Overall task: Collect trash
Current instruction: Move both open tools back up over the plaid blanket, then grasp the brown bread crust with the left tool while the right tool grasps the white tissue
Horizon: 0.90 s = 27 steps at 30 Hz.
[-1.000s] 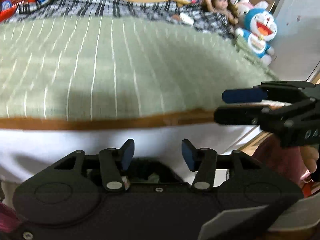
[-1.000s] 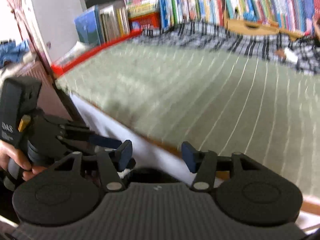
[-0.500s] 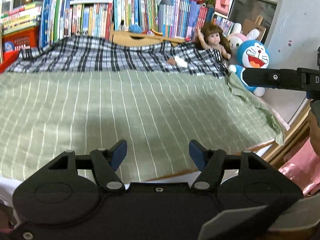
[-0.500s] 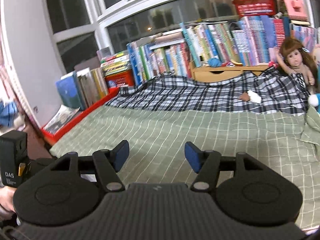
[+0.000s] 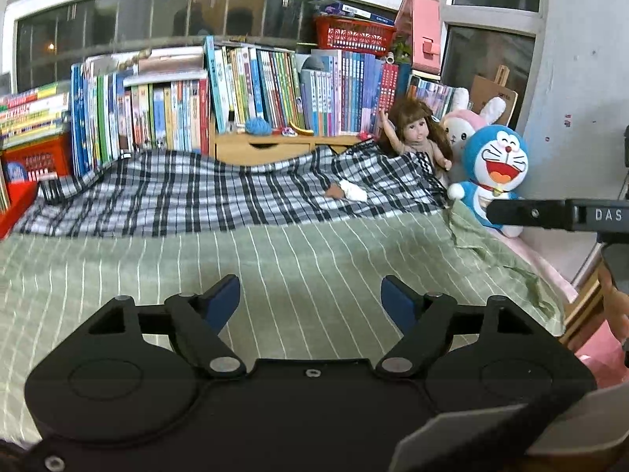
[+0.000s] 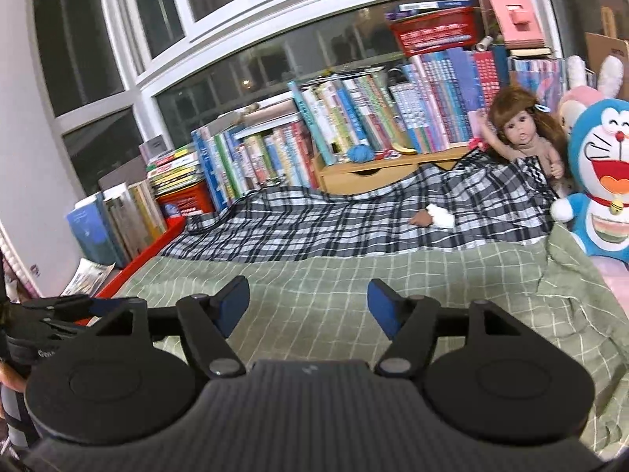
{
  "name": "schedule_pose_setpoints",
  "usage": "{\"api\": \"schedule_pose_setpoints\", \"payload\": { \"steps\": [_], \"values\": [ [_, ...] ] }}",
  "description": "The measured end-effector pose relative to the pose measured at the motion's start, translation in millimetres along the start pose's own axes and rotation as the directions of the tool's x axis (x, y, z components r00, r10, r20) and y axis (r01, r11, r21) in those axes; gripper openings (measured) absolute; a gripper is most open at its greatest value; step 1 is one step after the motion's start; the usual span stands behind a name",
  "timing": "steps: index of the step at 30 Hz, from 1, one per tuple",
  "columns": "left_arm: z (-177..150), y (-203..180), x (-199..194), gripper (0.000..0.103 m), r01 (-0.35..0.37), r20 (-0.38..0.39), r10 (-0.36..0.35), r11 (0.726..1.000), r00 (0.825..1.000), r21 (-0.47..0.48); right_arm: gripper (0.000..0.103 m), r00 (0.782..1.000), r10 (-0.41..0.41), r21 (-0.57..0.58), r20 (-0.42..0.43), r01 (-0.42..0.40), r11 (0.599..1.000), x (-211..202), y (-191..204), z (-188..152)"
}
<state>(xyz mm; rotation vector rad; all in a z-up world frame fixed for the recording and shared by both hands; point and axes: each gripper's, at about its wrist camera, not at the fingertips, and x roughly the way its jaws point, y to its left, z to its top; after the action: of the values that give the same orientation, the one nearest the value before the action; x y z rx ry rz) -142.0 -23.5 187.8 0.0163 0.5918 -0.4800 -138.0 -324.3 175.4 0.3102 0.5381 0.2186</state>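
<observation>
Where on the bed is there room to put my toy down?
The green striped sheet is bare from the near edge up to the plaid blanket. Most of the plaid is free too, apart from a white crumpled scrap and a brown bit beside it. The right corner is crowded: doll, bunny plush, Doraemon plush.

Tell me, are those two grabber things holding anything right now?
No. The left gripper and the right gripper both have their jaws opening with nothing between them. Only the green bedspread shows through the gaps.
</observation>
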Motion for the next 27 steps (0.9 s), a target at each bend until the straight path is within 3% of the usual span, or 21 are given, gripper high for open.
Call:
{"api": "schedule_pose_setpoints", "payload": {
  "steps": [9,20,22,27],
  "values": [
    [29,11,64,0.083,-0.02,-0.02,0.019,0.999,1.0,-0.026,0.079,0.996,-0.081,0.049,-0.047,0.084,0.995,45,-42,-1],
    [47,22,211,0.083,-0.07,-0.07,0.067,0.997,0.995,-0.04,0.079,0.978,-0.199,0.041,-0.063,0.202,0.979,138,-101,21],
    [52,22,236,0.083,-0.065,-0.046,0.063,0.997,0.997,-0.042,0.079,0.975,-0.216,0.046,-0.05,0.218,0.975,157,-113,28],
    [72,22,303,0.084,-0.028,-0.015,0.028,0.999,1.0,-0.031,0.079,0.975,-0.22,0.172,-0.04,0.224,0.959,204,-154,45]
  ]
}}
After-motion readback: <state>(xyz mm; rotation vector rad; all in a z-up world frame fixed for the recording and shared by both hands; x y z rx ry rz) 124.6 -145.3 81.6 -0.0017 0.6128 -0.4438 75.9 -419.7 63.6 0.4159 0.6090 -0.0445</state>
